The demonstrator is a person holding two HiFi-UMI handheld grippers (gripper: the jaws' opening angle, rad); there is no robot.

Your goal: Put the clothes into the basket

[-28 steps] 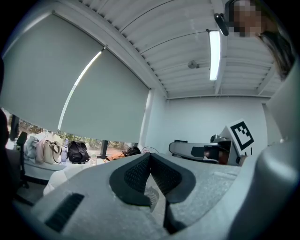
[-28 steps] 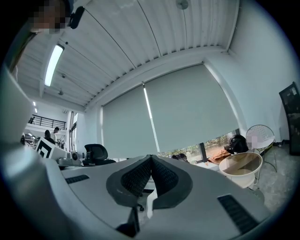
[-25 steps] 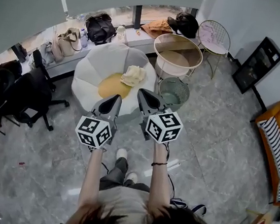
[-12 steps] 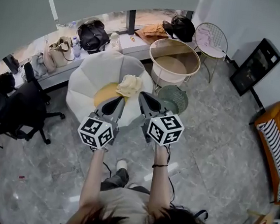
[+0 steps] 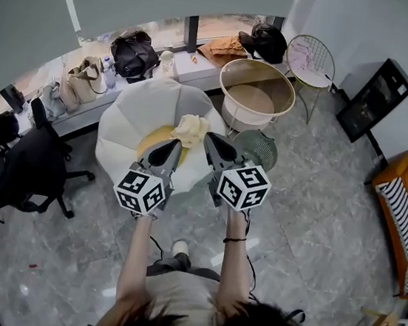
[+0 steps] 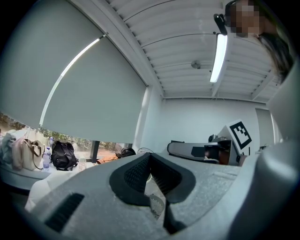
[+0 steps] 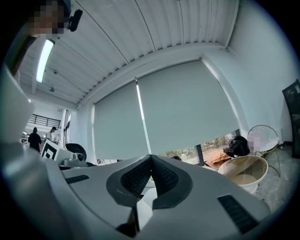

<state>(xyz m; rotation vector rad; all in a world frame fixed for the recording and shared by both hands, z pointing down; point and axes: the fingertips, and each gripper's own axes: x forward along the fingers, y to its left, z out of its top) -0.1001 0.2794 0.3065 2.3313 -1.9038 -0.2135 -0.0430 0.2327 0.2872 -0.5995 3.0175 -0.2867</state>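
Currently reading both tongs as pressed together and empty: left gripper [image 5: 172, 145] with pads touching at the tip, same for right gripper [image 5: 209, 138]. Holding both level, side by side, aimed at the white chair [image 5: 124, 122]. Seeing the cloth [image 5: 192, 129], cream and bunched, on the chair seat beside a yellow cushion [image 5: 156, 141], just past the tips. Seeing the basket [image 5: 260, 147], green wire, on the floor just right of the chair, partly behind the right gripper.

Judging the step as approach, no grab yet. To do it well:
- Spread one pair of jaws before reaching the cloth, not on contact.
- Come down onto the thickest fold and close on a bunch rather than an edge, to avoid trailing ends.
- Prefer the right side for the pick, being nearer the basket; keep the left clear or use it for a loose end.
- Lift enough to clear the basket rim, then release over the middle.

Counting:
- two grippers
- one cloth on the chair
- one basket
- one white chair
- one cushion
- one round table [image 5: 257, 91]
- one wire chair [image 5: 311, 57]
- at least three bags on the ledge, among them a black bag [image 5: 134, 52]

Can't tell whether the brown heap [image 5: 223, 47] on the ledge counts as clothes.
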